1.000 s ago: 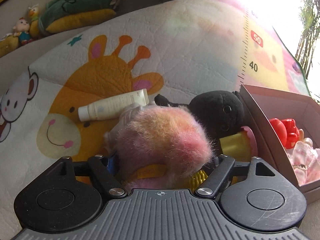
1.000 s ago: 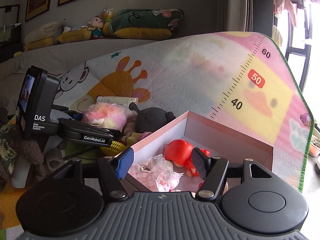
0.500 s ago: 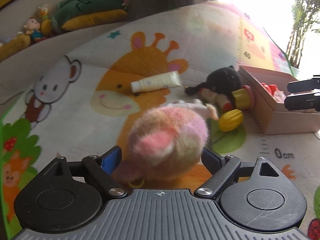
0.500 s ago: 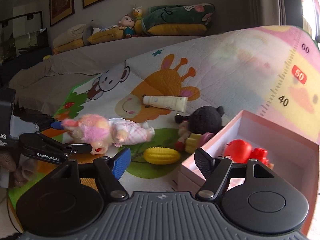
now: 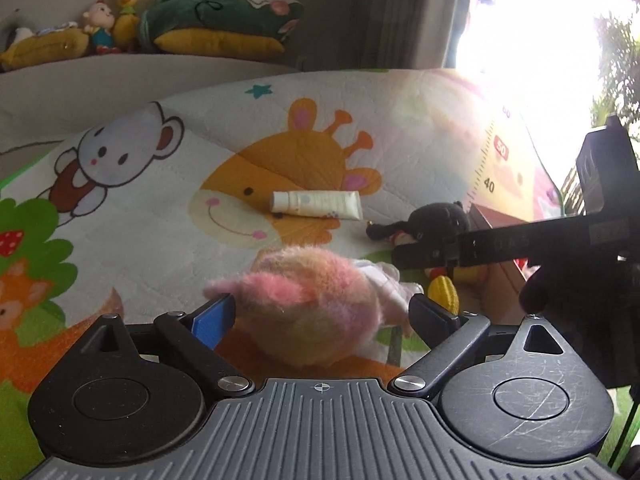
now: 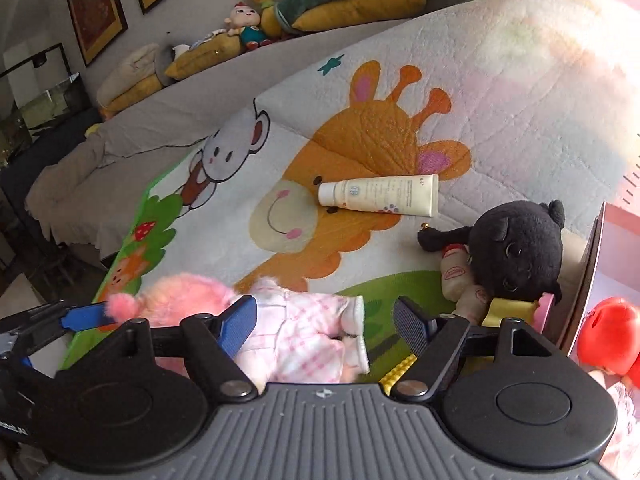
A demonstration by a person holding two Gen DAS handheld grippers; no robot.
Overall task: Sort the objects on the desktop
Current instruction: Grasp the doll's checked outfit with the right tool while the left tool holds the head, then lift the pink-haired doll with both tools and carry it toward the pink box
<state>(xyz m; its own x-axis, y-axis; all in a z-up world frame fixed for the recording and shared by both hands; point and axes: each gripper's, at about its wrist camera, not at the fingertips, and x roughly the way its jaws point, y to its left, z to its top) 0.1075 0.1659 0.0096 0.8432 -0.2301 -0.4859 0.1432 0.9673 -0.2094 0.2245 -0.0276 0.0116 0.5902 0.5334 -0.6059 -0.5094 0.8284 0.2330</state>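
Note:
My left gripper [image 5: 322, 314] is shut on the fluffy pink-haired head of a doll [image 5: 312, 300] and holds it over the play mat. In the right wrist view the doll's pink checked body [image 6: 296, 332] lies between my right gripper's open fingers; that gripper [image 6: 324, 316] is around it without clamping. A cream tube [image 6: 378, 200] lies on the giraffe print. A black plush toy [image 6: 516, 248] rests beside the pink box [image 6: 612, 240]. A yellow ridged toy [image 5: 444, 294] lies near the box.
The pink box holds a red toy [image 6: 608, 336] and clear-wrapped items. Cushions and small dolls [image 6: 248, 24] line a ledge at the back. The mat's left edge borders a grey cover [image 6: 80, 176].
My left gripper has lifted the doll away from the toy pile and drawn it back and left. My right gripper has left the box and moved left and down around the doll's body.

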